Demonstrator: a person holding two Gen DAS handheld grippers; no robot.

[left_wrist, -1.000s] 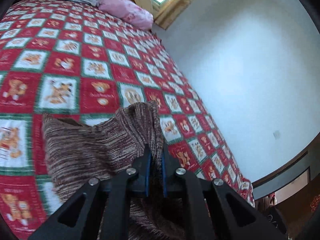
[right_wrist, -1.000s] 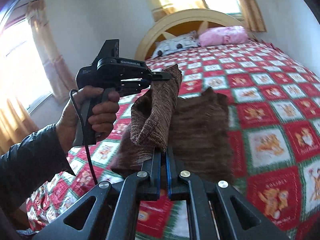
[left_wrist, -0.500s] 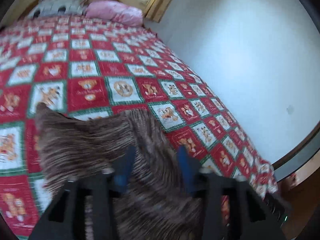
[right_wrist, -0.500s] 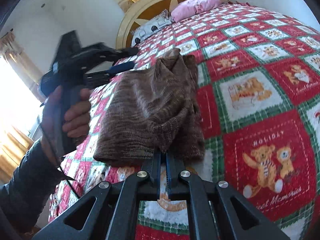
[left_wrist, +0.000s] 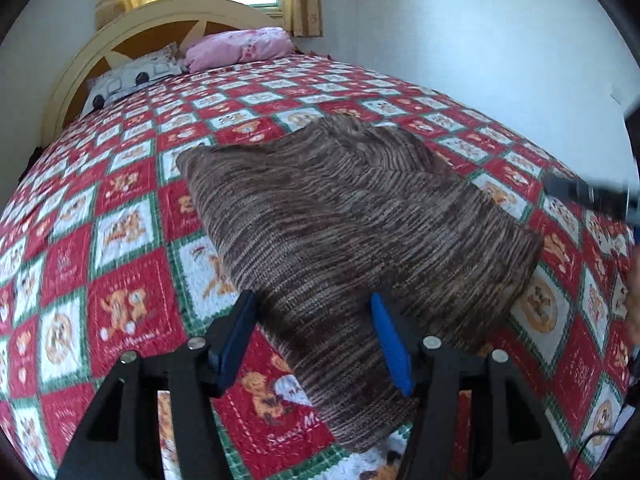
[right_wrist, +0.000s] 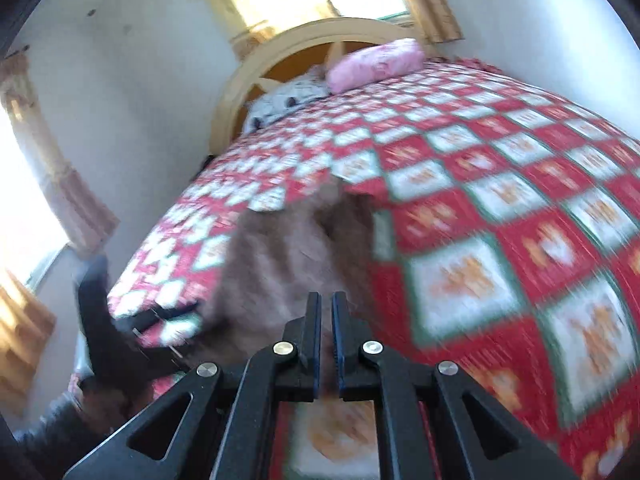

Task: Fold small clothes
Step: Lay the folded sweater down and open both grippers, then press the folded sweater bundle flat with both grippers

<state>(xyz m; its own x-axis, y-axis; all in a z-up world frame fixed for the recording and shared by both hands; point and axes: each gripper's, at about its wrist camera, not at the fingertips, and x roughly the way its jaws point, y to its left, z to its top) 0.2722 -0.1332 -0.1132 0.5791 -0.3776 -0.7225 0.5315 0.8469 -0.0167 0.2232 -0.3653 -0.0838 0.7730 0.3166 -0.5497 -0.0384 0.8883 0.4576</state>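
Note:
A brown striped knit garment (left_wrist: 352, 216) lies folded on the red, green and white bear-patterned quilt (left_wrist: 128, 248). My left gripper (left_wrist: 312, 340) is open and empty, its blue pads on either side of the garment's near end, just above it. In the blurred right wrist view the garment (right_wrist: 296, 252) lies ahead of my right gripper (right_wrist: 326, 344), whose jaws are nearly together with a narrow gap; whether cloth sits between them is unclear. The left gripper's black body (right_wrist: 108, 336) shows at the lower left there.
A pink pillow (left_wrist: 240, 46) and a white patterned pillow (left_wrist: 132, 80) lie against the cream headboard (left_wrist: 120, 36). A white wall runs along the bed's right side. Curtained windows stand behind the headboard and at the left (right_wrist: 24, 184).
My left gripper let go of the garment and opened wide, then swung to face the headboard. The lifted half came down flat onto the rest. My right gripper moved low toward the bed's near edge.

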